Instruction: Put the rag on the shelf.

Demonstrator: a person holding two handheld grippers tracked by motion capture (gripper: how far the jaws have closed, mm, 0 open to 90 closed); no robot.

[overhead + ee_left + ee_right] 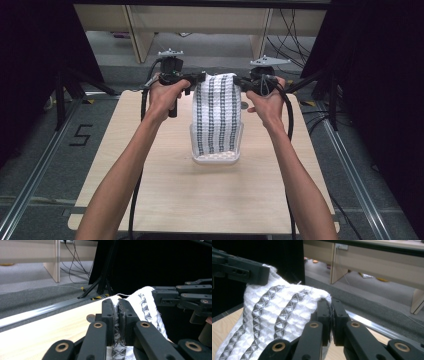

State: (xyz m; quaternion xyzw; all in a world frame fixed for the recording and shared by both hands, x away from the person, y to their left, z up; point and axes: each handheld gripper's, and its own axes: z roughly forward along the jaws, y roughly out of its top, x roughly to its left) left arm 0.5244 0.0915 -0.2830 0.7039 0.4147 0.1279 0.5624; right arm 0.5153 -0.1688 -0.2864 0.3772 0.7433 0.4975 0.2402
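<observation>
Now I hold the white towel with grey stripes (216, 112) by its two upper corners, one corner in each gripper. My left gripper (201, 78) pinches the left corner: in the left gripper view the cloth (146, 305) sits squeezed between the two black fingers (108, 315), which are pressed together on it, and the rest spreads away toward 2 o'clock. My right gripper (237, 81) pinches the other corner; in the right gripper view the edge of the cloth (274, 308) goes into the narrow gap between the fingers (339, 320), and the towel hangs down toward 8 o'clock. From the high view the towel is stretched between my fingers and falls toward 6 o'clock, into the clear plastic basket (216, 159) on the wooden table (165, 185).
</observation>
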